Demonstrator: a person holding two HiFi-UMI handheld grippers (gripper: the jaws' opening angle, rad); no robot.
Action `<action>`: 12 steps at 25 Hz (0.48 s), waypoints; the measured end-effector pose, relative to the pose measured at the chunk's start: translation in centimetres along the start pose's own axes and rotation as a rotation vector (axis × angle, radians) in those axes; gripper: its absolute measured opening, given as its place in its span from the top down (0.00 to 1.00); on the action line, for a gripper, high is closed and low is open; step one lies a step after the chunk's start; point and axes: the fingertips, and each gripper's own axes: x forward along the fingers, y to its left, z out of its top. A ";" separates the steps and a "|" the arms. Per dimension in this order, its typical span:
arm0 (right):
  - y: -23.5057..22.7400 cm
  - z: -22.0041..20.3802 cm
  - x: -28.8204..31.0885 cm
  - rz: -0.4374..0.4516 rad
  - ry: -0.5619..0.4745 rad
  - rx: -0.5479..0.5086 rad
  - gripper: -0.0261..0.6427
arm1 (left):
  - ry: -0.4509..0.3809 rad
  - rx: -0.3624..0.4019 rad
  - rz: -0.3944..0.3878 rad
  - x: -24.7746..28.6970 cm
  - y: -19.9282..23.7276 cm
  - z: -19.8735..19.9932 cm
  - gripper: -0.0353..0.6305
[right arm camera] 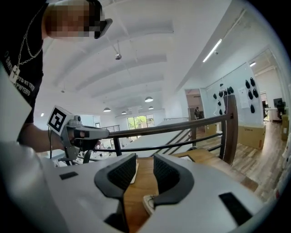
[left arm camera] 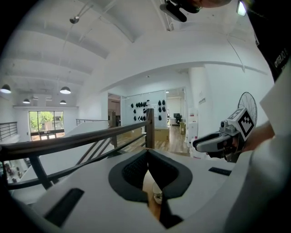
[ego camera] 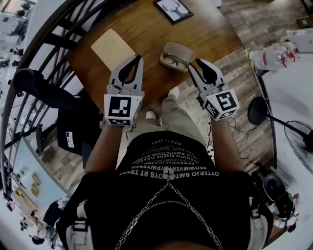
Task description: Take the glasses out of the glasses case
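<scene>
Pads of the left gripper (left arm camera: 148,152) are pressed together at the tips and pinch nothing. Those of the right gripper (right arm camera: 142,160) stand slightly apart, with only bare wood showing between them. Both grippers hover at the near edge of the wooden table (ego camera: 146,34). The glasses case (ego camera: 179,50) lies open between them, near that edge and toward the right corner, with the glasses (ego camera: 174,61) inside it. A beige sheet (ego camera: 112,47) lies toward the left edge, and a framed picture (ego camera: 173,10) sits by the far edge.
</scene>
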 end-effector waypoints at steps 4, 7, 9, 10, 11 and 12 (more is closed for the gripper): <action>-1.2 -2.4 1.5 0.024 0.049 0.005 0.78 | 0.023 -0.016 0.012 1.2 0.2 -1.3 0.91; -1.8 -4.4 2.7 0.036 0.081 0.026 0.78 | 0.041 -0.025 0.017 2.0 0.2 -2.1 0.91; -2.1 -5.5 3.3 0.044 0.098 0.037 0.78 | 0.044 -0.030 0.016 2.6 0.0 -2.5 0.91; -2.2 -6.0 3.6 0.048 0.107 0.040 0.78 | 0.046 -0.031 0.015 2.9 -0.1 -2.8 0.91; -2.4 -6.6 3.9 0.051 0.116 0.043 0.78 | 0.050 -0.031 0.014 3.2 -0.2 -3.1 0.91; -2.5 -7.2 4.1 0.054 0.125 0.044 0.78 | 0.056 -0.030 0.014 3.5 -0.3 -3.6 0.91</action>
